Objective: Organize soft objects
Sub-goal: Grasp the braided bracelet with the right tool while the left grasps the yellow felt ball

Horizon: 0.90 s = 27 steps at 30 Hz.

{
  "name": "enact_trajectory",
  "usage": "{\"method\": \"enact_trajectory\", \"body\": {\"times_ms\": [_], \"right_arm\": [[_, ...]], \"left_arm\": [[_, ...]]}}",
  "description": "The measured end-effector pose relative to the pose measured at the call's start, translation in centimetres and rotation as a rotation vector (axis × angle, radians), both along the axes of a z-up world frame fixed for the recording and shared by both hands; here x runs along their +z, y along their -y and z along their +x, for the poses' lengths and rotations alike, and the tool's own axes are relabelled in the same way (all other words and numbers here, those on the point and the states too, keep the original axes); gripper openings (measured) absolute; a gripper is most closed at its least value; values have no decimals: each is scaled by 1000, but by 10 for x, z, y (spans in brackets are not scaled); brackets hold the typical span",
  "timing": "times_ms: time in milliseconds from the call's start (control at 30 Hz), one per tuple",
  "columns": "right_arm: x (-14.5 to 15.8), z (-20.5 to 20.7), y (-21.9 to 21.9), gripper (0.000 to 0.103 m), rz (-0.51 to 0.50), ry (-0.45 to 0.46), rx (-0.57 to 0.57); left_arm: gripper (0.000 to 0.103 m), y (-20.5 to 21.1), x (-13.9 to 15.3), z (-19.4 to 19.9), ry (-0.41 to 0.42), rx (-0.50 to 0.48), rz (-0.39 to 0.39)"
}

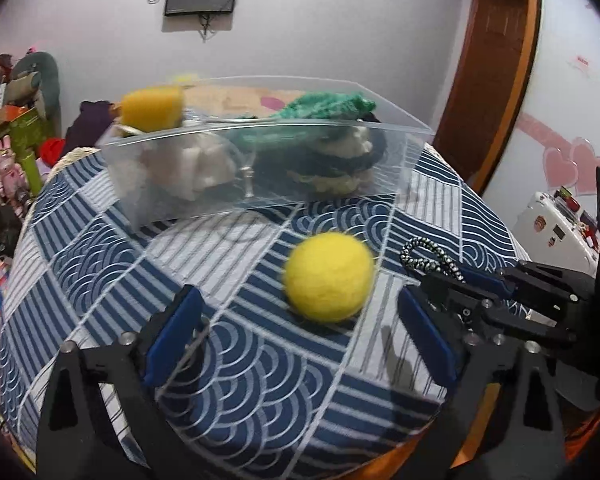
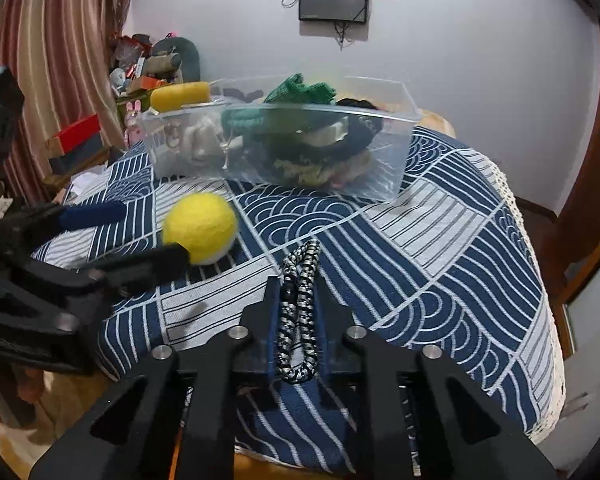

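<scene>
A round worktop (image 2: 440,216) is covered by a navy and white cloth patterned with waves and stripes. Toward its far side sits a clear plastic bin (image 1: 260,168) already holding soft things: a green knitted piece (image 1: 328,106), a yellow sponge-like block (image 1: 152,108) perched at its left end, a pale plush toy (image 1: 188,168) and a dark, layered bundle (image 1: 336,168).

In front of the bin a yellow felt ball (image 1: 328,278) rests on the cloth. The left tongs (image 1: 296,340) are spread wide, blue pads facing each other, with the ball lying just ahead of them and nearer the right-hand pad; from the right wrist view one dark finger (image 2: 152,260) crosses in front of the ball's lower edge, though contact cannot be confirmed.

The right tongs (image 2: 298,312) are pressed together, pinching a black and white braided cord loop (image 2: 300,300). The cord runs lengthwise between the blue pads, its far loop poking out past the tips and its near end hanging out behind them. From the left wrist view, the cord's loop (image 1: 428,258) sits to the right of the ball, apart from it.

A dark screen (image 2: 334,0) hangs on the white wall beyond.
</scene>
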State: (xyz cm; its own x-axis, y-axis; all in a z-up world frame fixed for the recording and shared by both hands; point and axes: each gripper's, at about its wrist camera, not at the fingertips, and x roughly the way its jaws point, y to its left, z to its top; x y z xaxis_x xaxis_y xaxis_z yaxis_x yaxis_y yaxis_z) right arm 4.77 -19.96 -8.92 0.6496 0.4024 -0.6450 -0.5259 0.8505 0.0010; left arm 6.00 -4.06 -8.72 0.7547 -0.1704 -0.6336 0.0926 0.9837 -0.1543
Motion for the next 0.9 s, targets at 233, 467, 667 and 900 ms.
{"method": "enact_trajectory", "body": {"times_ms": [233,467,667,900], "right_arm": [[9,3,16,13,53,11,-49],[29,6,16,13,76,55,-59],[62,15,17,13,139,132,-73],[93,27,13,13,176,219,-78]], "left_arm": [[44,10,-7,14,-32,-58,-16],[44,4,7,4,27,-32,-13],[44,-8,39,-2,124,-4,7],[44,-27,81,2,237,52,14]]}}
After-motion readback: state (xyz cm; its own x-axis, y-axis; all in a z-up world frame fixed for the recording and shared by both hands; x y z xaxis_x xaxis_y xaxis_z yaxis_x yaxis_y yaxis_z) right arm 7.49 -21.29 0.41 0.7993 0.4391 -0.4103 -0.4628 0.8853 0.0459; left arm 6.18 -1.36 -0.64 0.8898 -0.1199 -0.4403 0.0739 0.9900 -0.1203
